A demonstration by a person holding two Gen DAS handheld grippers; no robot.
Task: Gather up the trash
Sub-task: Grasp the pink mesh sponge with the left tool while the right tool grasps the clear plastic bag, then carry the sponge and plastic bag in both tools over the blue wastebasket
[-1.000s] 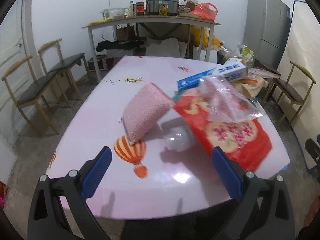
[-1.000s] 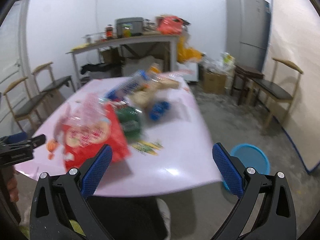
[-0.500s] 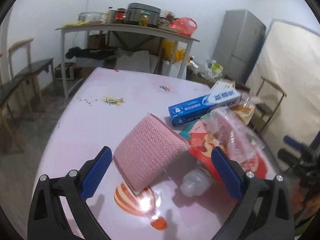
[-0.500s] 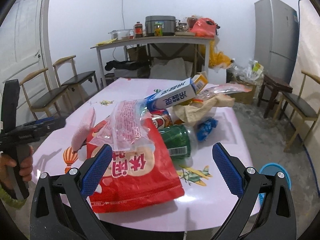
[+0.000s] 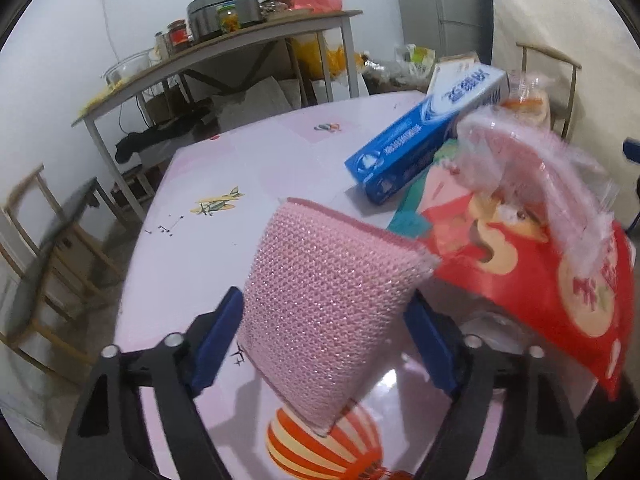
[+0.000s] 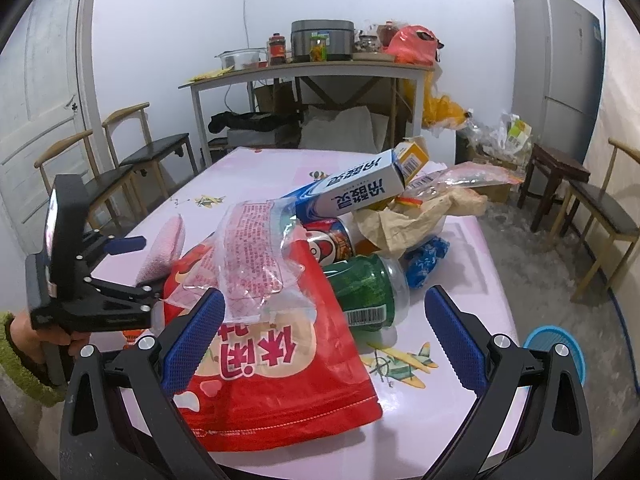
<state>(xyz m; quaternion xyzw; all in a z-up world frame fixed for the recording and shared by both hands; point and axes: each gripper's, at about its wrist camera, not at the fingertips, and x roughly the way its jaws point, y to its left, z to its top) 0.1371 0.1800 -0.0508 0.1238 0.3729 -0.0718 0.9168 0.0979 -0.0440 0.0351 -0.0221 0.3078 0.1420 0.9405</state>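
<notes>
Two grippers over pink table point(image 6: 460, 236). Left gripper point(image 5: 326, 334), jaws just been closing, flanks pink sponge point(image 5: 328, 304) leaning on red bag point(image 6: 276, 368); firm clamp uncertain. Right gripper point(image 6: 324, 342) spread, empty. Step: seizing sponge; next likely lift toward blue bin point(image 6: 560, 344).

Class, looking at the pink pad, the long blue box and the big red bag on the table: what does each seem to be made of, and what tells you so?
Pink pad: looks like knitted synthetic mesh over sponge, glinting loops. Blue box: probably printed cardboard, crisp folded edges, slight sheen. Red bag: glossy plastic film, judging by wrinkles and shine.
</notes>
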